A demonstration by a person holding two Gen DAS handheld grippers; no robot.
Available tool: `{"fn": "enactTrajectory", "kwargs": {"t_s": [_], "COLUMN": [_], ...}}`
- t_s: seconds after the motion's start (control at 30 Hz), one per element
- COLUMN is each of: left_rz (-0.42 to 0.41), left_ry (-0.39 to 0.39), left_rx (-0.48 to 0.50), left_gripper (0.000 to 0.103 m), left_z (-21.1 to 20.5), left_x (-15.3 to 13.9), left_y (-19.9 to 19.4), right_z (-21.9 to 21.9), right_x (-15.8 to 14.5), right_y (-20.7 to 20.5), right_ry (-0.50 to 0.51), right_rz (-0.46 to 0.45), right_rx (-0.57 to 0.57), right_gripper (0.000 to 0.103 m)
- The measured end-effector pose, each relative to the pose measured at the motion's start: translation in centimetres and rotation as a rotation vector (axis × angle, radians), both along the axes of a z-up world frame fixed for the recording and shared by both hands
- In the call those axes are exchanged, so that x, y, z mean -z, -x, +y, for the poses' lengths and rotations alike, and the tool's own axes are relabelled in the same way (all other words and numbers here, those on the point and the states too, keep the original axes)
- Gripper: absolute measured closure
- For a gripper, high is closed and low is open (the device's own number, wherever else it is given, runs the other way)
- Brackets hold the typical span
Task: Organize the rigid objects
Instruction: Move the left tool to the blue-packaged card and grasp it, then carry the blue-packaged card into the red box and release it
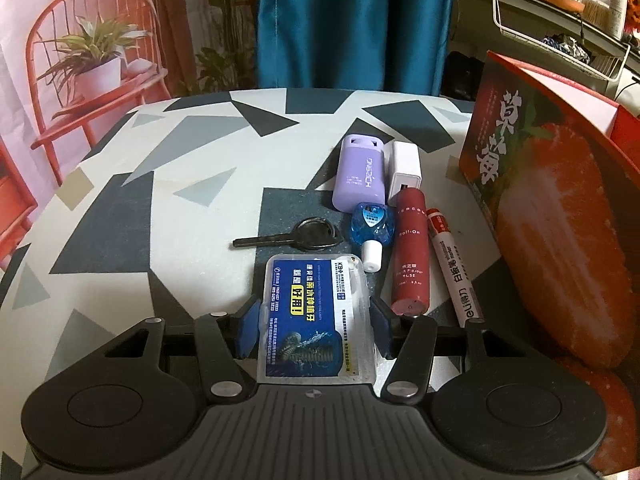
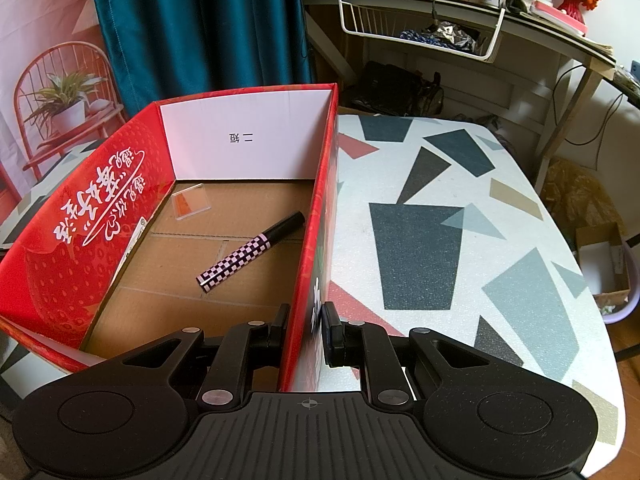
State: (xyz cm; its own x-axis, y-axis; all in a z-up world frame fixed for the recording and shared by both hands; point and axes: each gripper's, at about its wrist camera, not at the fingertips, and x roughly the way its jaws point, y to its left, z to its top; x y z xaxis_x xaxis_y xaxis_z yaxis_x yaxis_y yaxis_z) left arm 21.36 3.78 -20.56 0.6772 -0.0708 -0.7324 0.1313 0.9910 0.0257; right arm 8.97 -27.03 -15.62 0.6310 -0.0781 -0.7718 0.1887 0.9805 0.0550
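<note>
My left gripper [image 1: 314,330] is shut on a clear plastic case with a blue label [image 1: 314,320], low over the table. Ahead of it lie a dark key [image 1: 288,236], a blue bottle with a white cap [image 1: 371,232], a purple case [image 1: 360,174], a white charger [image 1: 406,168], a red roll-on tube [image 1: 410,256] and a white marker [image 1: 452,268]. The red strawberry box [image 1: 560,208] stands to their right. My right gripper [image 2: 306,330] is shut on the box's right wall [image 2: 320,220]. Inside lie a checkered pen [image 2: 250,252] and a small clear case [image 2: 190,202].
The table [image 2: 440,240] has a grey and white geometric cover. A teal curtain [image 1: 352,20] hangs behind it. A cluttered shelf with a white wire basket [image 2: 420,28] stands at the back right. A bin [image 2: 612,272] sits on the floor past the table's right edge.
</note>
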Motion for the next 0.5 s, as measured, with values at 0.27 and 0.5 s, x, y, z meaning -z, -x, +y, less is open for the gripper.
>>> {"fn": "enactTrajectory", "kwargs": {"t_s": [0.27, 0.5], "left_rz": [-0.058, -0.162], "left_ry": [0.046, 0.040], "left_rx": [0.021, 0.126], "left_gripper": [0.045, 0.045], "left_z": [-0.1, -2.3], "left_x": [-3.0, -7.6], "left_y": [0.3, -0.3], "right_z": [0.0, 0.0], "right_x": [0.0, 0.0], "right_y": [0.0, 0.0], "right_ry": [0.001, 0.000], "right_rz": [0.000, -0.001], "right_rx": [0.001, 0.001], "right_gripper": [0.089, 0.089]}}
